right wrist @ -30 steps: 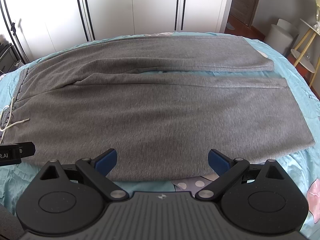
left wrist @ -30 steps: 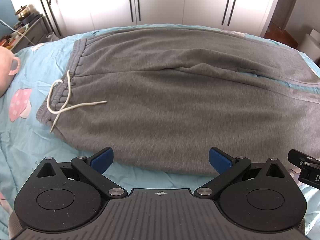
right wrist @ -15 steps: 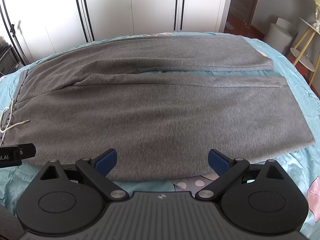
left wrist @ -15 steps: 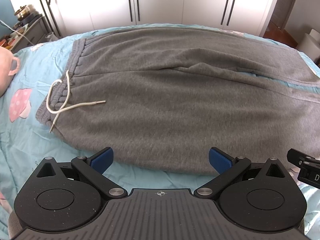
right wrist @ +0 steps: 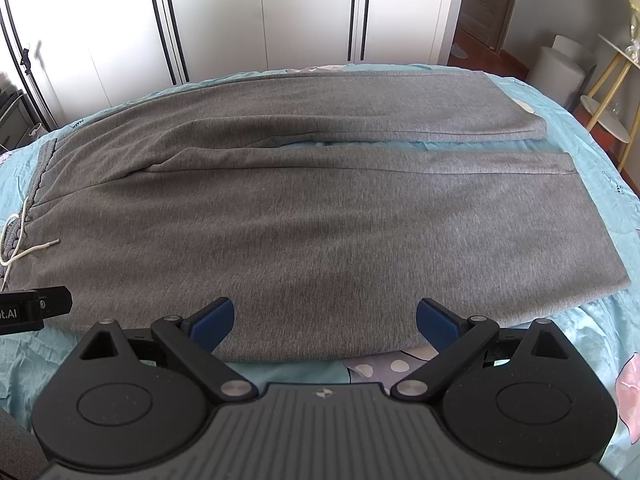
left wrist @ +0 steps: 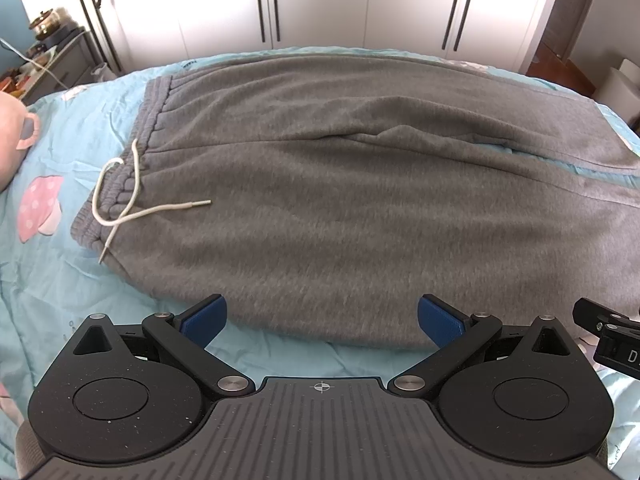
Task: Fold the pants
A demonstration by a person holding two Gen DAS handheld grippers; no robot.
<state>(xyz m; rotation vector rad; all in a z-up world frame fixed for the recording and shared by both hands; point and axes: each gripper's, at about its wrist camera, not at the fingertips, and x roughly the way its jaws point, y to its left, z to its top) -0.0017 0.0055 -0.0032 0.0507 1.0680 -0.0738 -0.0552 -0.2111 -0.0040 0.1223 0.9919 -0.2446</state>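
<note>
Grey sweatpants (left wrist: 340,200) lie flat on the bed, waistband to the left with a white drawstring (left wrist: 120,204), both legs stretched to the right (right wrist: 320,220). My left gripper (left wrist: 320,318) is open and empty, hovering at the near edge of the pants by the hip. My right gripper (right wrist: 324,318) is open and empty at the near edge of the closer leg. The leg cuffs (right wrist: 592,220) lie at the right. Each gripper's side shows at the edge of the other's view.
The bed has a light blue sheet (left wrist: 60,280) with mushroom prints. White wardrobe doors (right wrist: 304,12) stand behind the bed. A cluttered dresser (left wrist: 48,60) is at the far left; a white bin (right wrist: 560,72) and a small side table (right wrist: 612,92) are at the far right.
Almost nothing has changed. Both grippers stay open at the near edge of the pants, with only a slight drift.
</note>
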